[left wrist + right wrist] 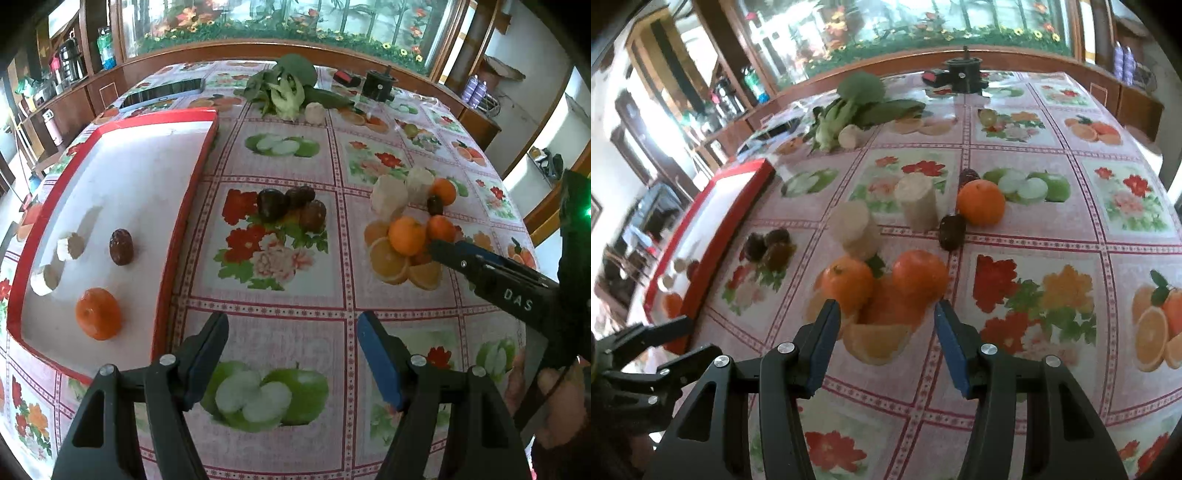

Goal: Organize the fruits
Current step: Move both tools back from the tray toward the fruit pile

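A red-rimmed white tray (110,177) at the left holds an orange (98,314), a dark date (121,246) and two white cut pieces (71,246). Three dates (291,208) cluster on the cloth mid-table. My left gripper (291,328) hangs open over bare tablecloth beside the tray. My right gripper (886,310) is open and empty. Just beyond its tips lie two oranges (849,282) (919,275). Behind them stand two white cylinders (919,201), a third orange (980,203) and a date (951,230). The right gripper (441,251) reaches that pile from the right.
Leafy greens (284,88) and a white chunk (314,112) lie at the far side, beside a black round device (378,85) and a dark tablet (162,94). The tablecloth carries printed fruit that resembles real fruit. The left gripper (698,334) is at the lower left.
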The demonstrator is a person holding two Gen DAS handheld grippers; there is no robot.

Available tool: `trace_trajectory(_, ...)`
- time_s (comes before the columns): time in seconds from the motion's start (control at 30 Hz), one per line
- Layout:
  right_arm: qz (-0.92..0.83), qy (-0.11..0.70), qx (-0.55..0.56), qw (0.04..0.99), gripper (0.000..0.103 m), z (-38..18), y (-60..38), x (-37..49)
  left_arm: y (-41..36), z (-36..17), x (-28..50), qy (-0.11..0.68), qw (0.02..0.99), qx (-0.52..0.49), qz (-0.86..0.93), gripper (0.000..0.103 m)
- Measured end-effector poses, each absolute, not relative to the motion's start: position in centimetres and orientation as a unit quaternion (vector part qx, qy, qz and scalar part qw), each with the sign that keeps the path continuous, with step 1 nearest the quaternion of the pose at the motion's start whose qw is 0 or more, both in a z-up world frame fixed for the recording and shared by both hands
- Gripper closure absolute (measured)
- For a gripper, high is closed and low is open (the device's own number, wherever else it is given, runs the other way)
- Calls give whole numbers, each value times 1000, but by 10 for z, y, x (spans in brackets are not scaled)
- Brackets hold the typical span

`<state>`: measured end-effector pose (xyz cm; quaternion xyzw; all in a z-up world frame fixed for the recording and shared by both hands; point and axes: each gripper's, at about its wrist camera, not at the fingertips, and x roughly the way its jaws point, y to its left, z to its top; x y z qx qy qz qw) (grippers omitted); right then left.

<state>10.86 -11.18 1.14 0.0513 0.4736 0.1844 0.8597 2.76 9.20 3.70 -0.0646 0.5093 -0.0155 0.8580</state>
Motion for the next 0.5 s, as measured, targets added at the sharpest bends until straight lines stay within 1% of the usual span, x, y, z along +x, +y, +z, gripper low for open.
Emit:
trace_trajectory(0.2,208,474,40,855,51,6,-116,124,87,34,34,516,853,-71,-22,28)
trace_trajectory(0.23,214,471,38,855,52,7,-116,126,85,33,36,517,853,-70,-22,28)
trace_trajectory(0.3,232,471,37,850,57,8,-115,131,83,34,39,516,853,-70,-23,28)
trace_trajectory(0.4,249,477,31,842,58,7,-118,138,78,35,44,517,852,-73,-26,28)
trace_trajectory(0.5,263,482,60,834,61,8,-130,143,73,36,48,518,852,-72,-29,28)
